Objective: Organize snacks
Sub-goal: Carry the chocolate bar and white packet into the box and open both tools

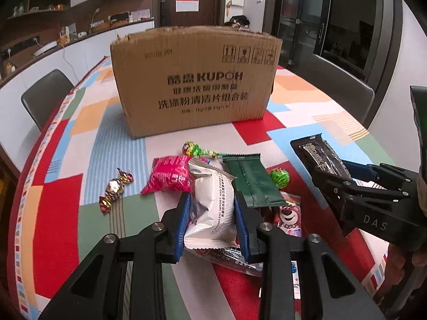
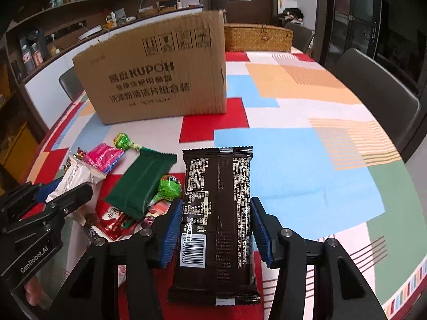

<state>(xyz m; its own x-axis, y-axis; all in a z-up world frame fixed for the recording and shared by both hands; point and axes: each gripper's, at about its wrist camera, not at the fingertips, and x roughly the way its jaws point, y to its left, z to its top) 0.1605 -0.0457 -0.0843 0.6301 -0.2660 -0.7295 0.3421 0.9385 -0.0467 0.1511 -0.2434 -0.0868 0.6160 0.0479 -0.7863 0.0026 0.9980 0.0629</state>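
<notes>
Risk: I've got the white packet (image 1: pixel 210 208) pinched in the left gripper (image 1: pixel 212 220) across soft puffy film, so it could squirm out on the way to the cardboard box (image 1: pixel 196 80). Right gripper (image 2: pixel 213 229) is clamped on the dark bar (image 2: pixel 217 221) mid-length, its long ends overhanging and liable to clip the box wall. Both are above the snack pile, box ahead.

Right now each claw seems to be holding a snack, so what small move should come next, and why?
Probably carry both forward toward the cardboard box. The left gripper is clamped on the white packet and the right gripper on the dark chocolate bar. Both snacks look lifted off the table, with the box upright behind the pile.
</notes>
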